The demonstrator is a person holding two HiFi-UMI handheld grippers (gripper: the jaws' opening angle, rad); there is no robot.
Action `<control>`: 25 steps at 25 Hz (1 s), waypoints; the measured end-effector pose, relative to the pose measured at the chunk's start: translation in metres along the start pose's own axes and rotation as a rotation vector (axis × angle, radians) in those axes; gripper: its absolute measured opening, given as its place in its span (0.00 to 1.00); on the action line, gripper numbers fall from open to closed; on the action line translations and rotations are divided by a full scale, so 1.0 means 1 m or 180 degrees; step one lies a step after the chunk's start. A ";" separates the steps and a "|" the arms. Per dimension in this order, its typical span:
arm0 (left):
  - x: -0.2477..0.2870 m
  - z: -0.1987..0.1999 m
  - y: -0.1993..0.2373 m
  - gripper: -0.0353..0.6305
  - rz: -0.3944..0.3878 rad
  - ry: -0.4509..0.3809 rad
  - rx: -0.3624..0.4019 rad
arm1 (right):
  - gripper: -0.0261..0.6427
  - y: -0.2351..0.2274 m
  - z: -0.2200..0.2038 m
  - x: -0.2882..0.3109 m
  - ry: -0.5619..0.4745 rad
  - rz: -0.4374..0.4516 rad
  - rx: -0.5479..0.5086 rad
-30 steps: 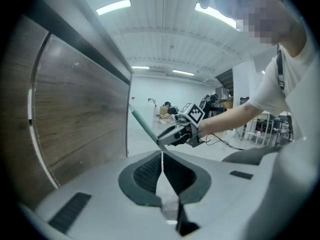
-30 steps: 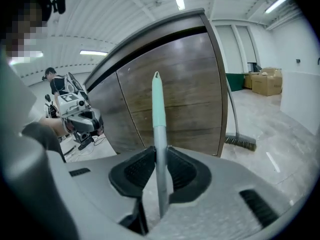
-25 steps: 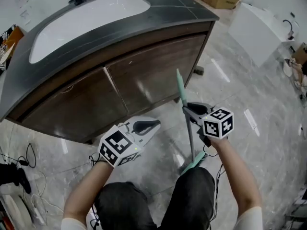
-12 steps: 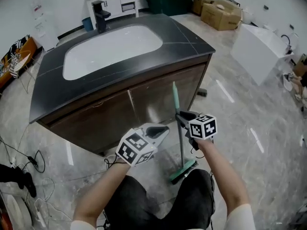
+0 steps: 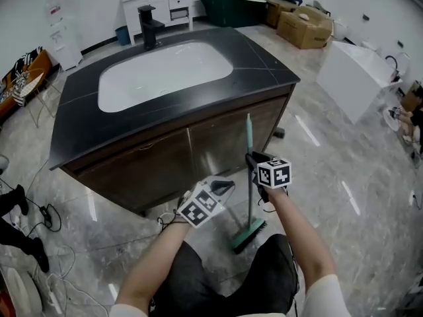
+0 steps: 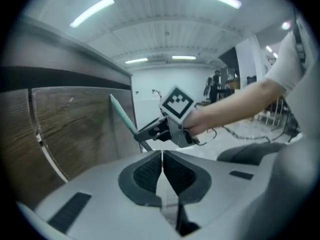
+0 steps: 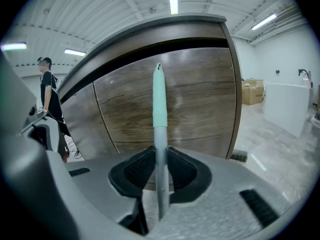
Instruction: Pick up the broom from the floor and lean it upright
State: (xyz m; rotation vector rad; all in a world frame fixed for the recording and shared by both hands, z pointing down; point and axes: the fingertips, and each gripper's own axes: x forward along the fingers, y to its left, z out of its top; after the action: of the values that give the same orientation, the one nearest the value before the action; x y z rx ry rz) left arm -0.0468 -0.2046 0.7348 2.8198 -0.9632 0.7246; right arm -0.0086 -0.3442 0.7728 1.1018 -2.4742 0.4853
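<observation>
Broom (image 5: 250, 183) stands nearly upright before the cabinet (image 5: 165, 160) in head view, held by my right tool (image 5: 254, 160). Left gripper view: my left tool (image 6: 162, 171) is closed, empty. Right gripper view: 2 pads (image 7: 137, 173) clamp the handle (image 7: 159, 109).

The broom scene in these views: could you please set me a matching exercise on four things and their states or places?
Things:
1. broom
2. left gripper
3. right gripper
4. faucet

States or places:
a. stands at the back of the countertop
b. jaws together, nothing between them
c. upright in front of the cabinet
d. jaws gripping something

Pairs: 1-c, 2-b, 3-d, 4-a
</observation>
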 end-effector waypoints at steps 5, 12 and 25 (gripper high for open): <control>0.011 -0.008 -0.006 0.07 -0.0043 0.0073 0.0008 | 0.20 0.000 0.007 0.005 -0.0048 -0.0070 -0.0077; 0.018 0.000 -0.004 0.07 -0.0015 -0.0046 -0.0099 | 0.27 0.001 0.017 -0.002 -0.0075 -0.0110 -0.0350; 0.039 0.019 -0.017 0.07 -0.0186 -0.0262 -0.0393 | 0.24 0.005 0.010 -0.057 -0.0450 -0.0018 -0.0373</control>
State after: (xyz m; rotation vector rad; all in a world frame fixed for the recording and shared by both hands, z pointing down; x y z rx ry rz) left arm -0.0019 -0.2167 0.7370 2.7760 -0.8994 0.5271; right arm 0.0210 -0.3103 0.7360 1.1309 -2.5827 0.2649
